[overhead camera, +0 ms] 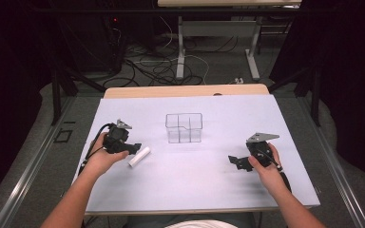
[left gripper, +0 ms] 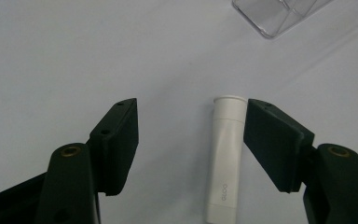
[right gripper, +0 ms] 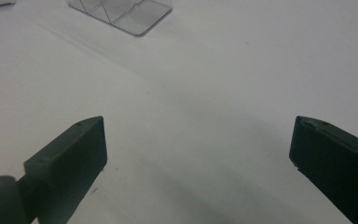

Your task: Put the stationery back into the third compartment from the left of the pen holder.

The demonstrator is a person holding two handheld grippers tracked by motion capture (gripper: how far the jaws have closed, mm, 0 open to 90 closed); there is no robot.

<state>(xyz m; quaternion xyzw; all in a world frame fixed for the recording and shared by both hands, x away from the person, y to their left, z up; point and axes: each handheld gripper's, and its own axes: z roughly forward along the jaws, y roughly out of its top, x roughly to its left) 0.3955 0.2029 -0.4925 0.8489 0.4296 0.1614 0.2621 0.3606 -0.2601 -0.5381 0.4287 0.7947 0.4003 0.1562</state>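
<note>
High view: fixed above the person's side, facing forward and down, far enough to take in the whole table (overhead camera: 247, 185). Left gripper view: rides the left hand-held gripper (left gripper: 191, 135), low, close to the tabletop. Right gripper view: rides the right hand-held gripper (right gripper: 198, 149), equally low. All three share the clear divided box (overhead camera: 184, 127) (left gripper: 279, 14) (right gripper: 121, 11).

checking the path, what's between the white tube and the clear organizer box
Nothing: in the high view, bare white table separates the white tube from the clear organizer box. The left gripper sits at the tube, jaws open.
</note>
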